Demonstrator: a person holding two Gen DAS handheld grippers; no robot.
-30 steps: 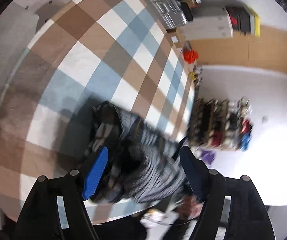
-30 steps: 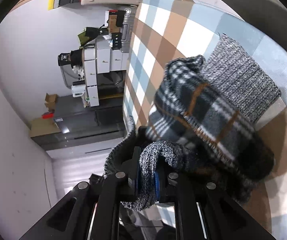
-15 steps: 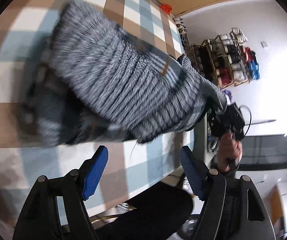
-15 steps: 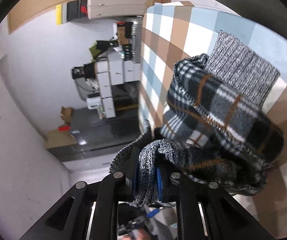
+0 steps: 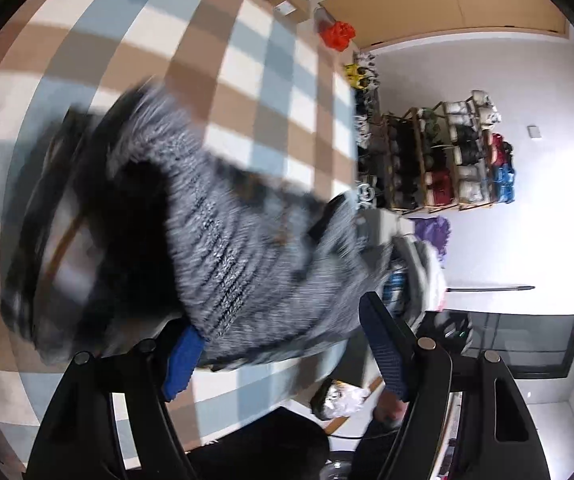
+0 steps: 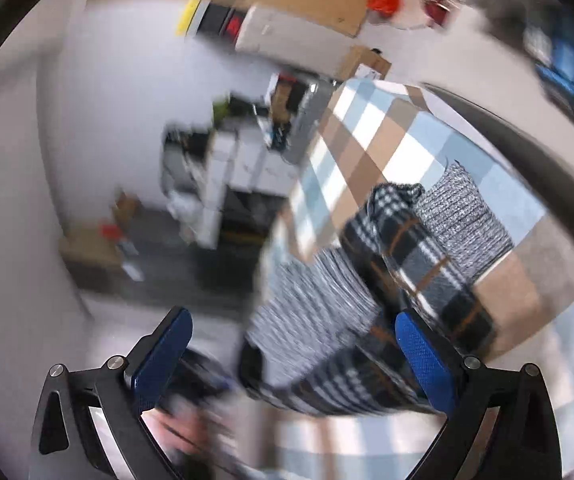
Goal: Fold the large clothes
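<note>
A grey knit garment with dark plaid lining (image 5: pixel 227 240) lies bunched on the checked brown, blue and white cover (image 5: pixel 215 40). My left gripper (image 5: pixel 279 320) stands open right at the near edge of the garment. The knit overlaps its left blue pad (image 5: pixel 183 360), and the right pad shows clear of the cloth. In the right wrist view the same garment (image 6: pixel 407 248) lies folded, grey knit on both sides of the plaid. My right gripper (image 6: pixel 291 316) has its jaws opening wide. The grey knit edge hangs loose between them, touching neither pad. Both views are blurred.
A wooden shoe rack (image 5: pixel 447 160) stands against the white wall beyond the cover's right edge, with a red bag (image 5: pixel 337 36) further back. White drawer units (image 6: pixel 239 168) stand past the cover's far end. A person's dark clothing (image 5: pixel 267 444) is below the near edge.
My right gripper was shut on the grey knit edge and has sprung open, letting it go, and has lifted. My left gripper has swept across to the garment's near edge.
</note>
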